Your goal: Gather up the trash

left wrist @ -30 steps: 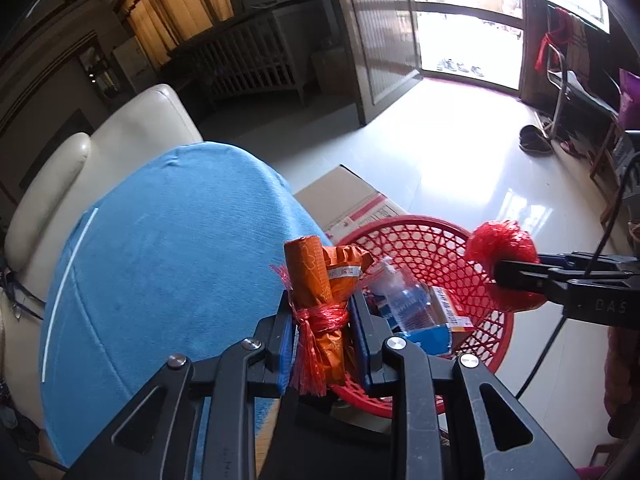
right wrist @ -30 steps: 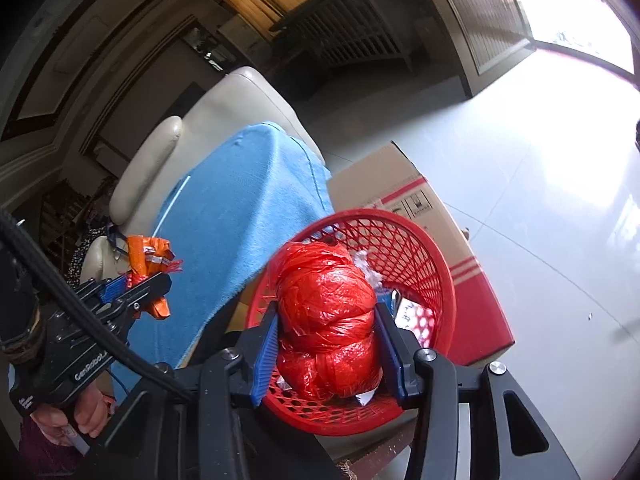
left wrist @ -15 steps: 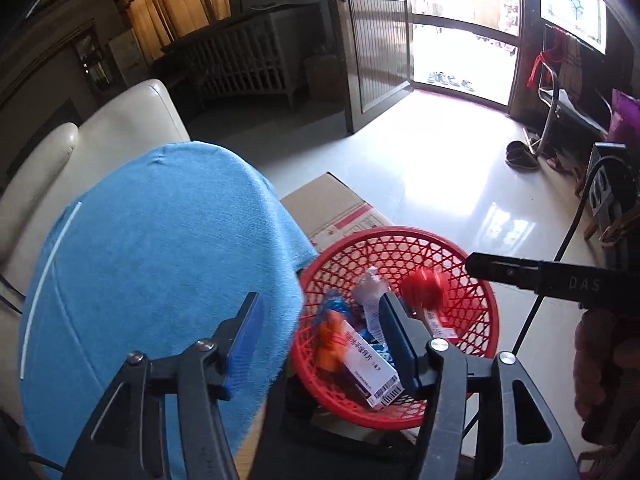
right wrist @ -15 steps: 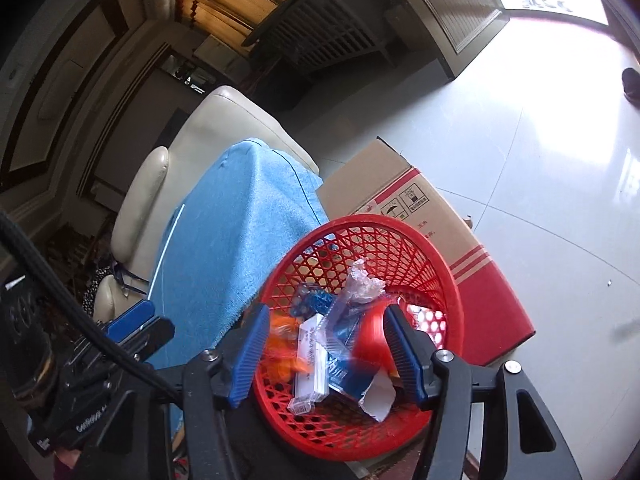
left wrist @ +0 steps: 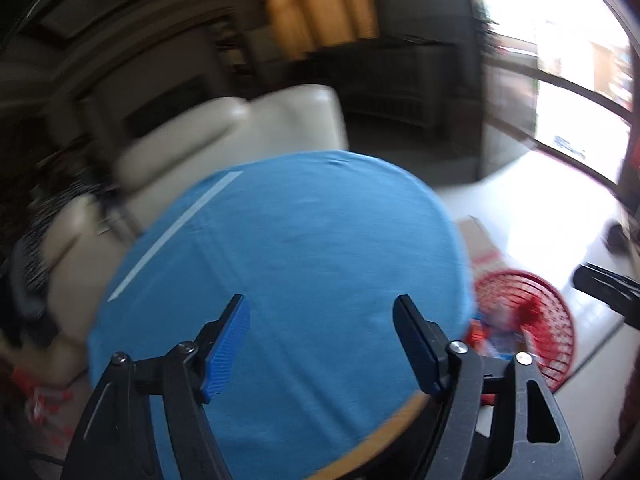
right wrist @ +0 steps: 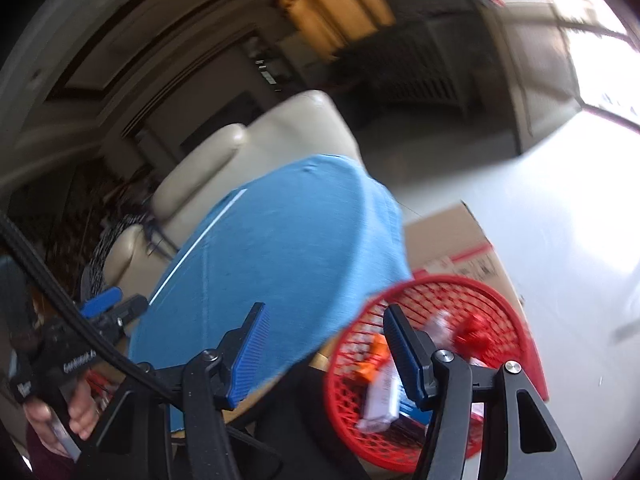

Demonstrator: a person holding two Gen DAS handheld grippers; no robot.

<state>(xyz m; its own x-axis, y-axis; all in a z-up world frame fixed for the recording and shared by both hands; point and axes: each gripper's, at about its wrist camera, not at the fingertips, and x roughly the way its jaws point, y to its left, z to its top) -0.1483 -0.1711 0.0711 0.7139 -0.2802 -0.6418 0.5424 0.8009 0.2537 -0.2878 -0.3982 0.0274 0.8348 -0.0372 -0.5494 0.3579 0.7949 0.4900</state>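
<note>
My left gripper (left wrist: 322, 312) is open and empty above the blue cloth-covered round table (left wrist: 288, 272). My right gripper (right wrist: 324, 320) is open and empty over the table's edge, beside the red mesh basket (right wrist: 516, 320). The basket holds the red net ball (right wrist: 474, 330), an orange wrapper (right wrist: 374, 356), a white packet (right wrist: 382, 400) and other trash. In the left wrist view the basket (left wrist: 556, 328) sits low at the right past the table edge. Both views are blurred by motion.
A cardboard box (right wrist: 452, 236) lies on the shiny white floor behind the basket. A cream sofa (left wrist: 240, 128) stands behind the table. The left gripper body and the hand holding it show in the right wrist view (right wrist: 72, 356).
Both grippers let go of their trash into the basket, opened, and have swung left and back so they now face the blue table top.
</note>
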